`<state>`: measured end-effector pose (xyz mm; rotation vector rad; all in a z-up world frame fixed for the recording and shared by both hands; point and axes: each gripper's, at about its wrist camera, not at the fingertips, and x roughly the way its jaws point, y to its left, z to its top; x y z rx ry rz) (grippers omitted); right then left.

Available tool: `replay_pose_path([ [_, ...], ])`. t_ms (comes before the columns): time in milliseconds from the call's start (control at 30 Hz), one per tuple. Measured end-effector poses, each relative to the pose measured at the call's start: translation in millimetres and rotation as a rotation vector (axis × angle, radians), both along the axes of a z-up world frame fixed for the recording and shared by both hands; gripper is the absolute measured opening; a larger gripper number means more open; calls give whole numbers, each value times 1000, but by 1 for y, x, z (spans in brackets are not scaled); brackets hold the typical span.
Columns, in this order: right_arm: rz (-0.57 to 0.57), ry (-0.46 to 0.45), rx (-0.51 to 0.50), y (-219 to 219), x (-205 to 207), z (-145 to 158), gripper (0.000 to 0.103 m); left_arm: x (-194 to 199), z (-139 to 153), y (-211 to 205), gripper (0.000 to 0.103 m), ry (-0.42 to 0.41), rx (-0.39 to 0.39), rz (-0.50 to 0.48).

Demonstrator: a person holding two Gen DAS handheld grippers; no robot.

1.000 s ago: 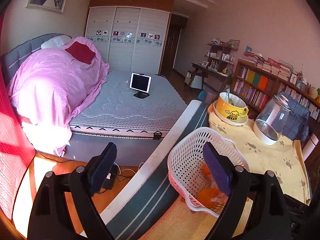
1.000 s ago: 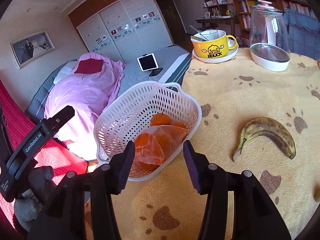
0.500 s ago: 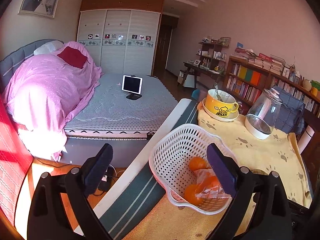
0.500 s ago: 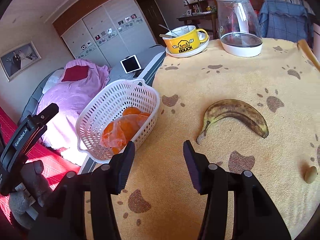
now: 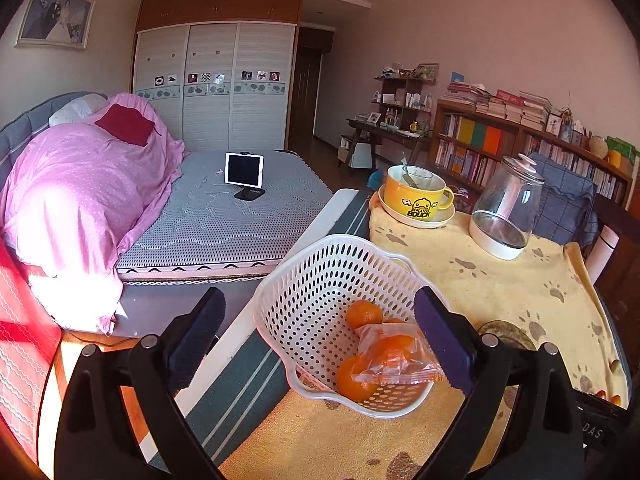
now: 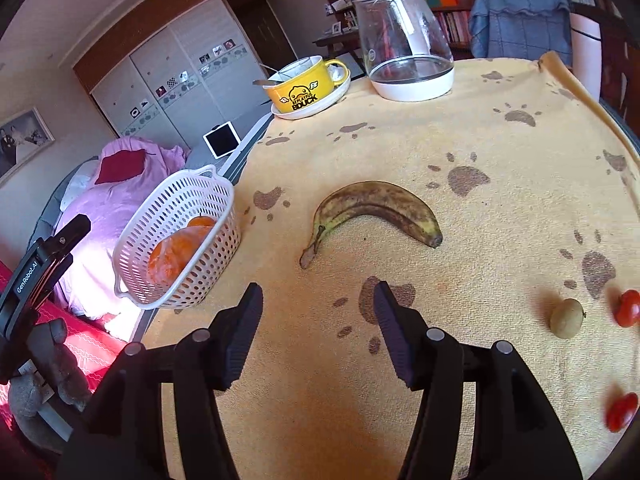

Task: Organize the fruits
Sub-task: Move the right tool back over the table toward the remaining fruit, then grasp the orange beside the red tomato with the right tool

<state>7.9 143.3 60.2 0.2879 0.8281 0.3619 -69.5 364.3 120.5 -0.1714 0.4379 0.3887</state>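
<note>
A white plastic basket (image 5: 320,280) (image 6: 188,204) stands at the table's left edge, holding loose oranges (image 5: 363,313) and a clear bag of oranges (image 5: 394,356) (image 6: 180,252). My left gripper (image 5: 320,334) hangs open just before the basket, nothing between its fingers. On the yellow paw-print cloth (image 6: 500,152) lies a spotted overripe banana (image 6: 376,208), ahead of my open, empty right gripper (image 6: 318,304). To the right lie a small green-brown fruit (image 6: 566,318) and two small red fruits (image 6: 628,308) (image 6: 622,412).
At the table's far side stand a yellow duck mug on a saucer (image 6: 308,88) (image 5: 418,202) and a glass jar upside down on its white lid (image 6: 404,40) (image 5: 506,210). A bed with a pink cover (image 5: 80,184) lies beyond the left edge. A bookshelf (image 5: 520,136) lines the right wall.
My right gripper has swung right, away from the basket and toward the banana; the small fruits have come into view. My left gripper has drawn back, so the basket's contents show more fully.
</note>
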Motion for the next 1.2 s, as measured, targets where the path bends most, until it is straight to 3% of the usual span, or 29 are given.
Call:
replay_pose_path([
  [533, -224, 23, 10, -108, -23, -20, 58, 12, -11, -48, 97, 43, 74, -106],
  [833, -314, -55, -86, -147, -42, -13, 58, 20, -24, -84, 97, 82, 99, -190],
  [1200, -478, -45, -167, -217, -60, -21, 58, 32, -40, -132, 97, 130, 85, -299],
])
